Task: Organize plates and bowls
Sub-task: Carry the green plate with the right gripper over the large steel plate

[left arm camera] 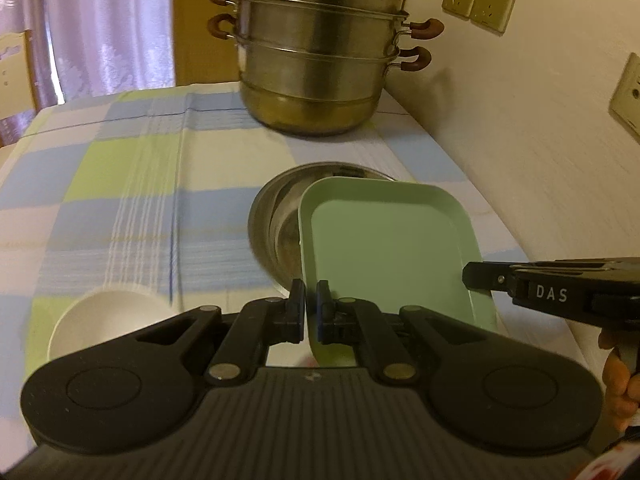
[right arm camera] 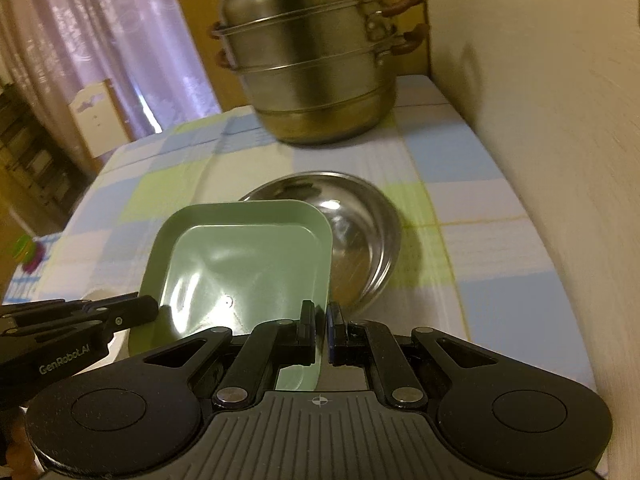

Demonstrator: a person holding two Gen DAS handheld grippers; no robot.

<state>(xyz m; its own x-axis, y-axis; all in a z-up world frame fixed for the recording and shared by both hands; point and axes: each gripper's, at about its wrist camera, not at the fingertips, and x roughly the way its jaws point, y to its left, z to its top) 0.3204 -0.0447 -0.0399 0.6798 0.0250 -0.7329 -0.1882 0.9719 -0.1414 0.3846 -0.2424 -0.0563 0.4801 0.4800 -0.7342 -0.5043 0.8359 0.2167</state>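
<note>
A pale green rectangular plate (left arm camera: 384, 244) is held above the checked tablecloth, tilted, partly over a round steel bowl (left arm camera: 276, 224). My left gripper (left arm camera: 310, 300) is shut on the plate's left rim. My right gripper (right arm camera: 322, 320) is shut on the plate's right rim (right arm camera: 324, 264); it also shows in the left wrist view (left arm camera: 480, 280). The left gripper shows in the right wrist view (right arm camera: 148, 308). The steel bowl (right arm camera: 360, 232) sits behind the plate. A white bowl (left arm camera: 108, 316) stands on the cloth at the lower left, partly hidden by my left gripper.
A tall stacked steel steamer pot (left arm camera: 320, 52) stands at the back of the table (left arm camera: 120, 200). A white wall (left arm camera: 540, 140) runs along the table's right edge. A colourful small object (right arm camera: 24, 252) lies at the far left edge.
</note>
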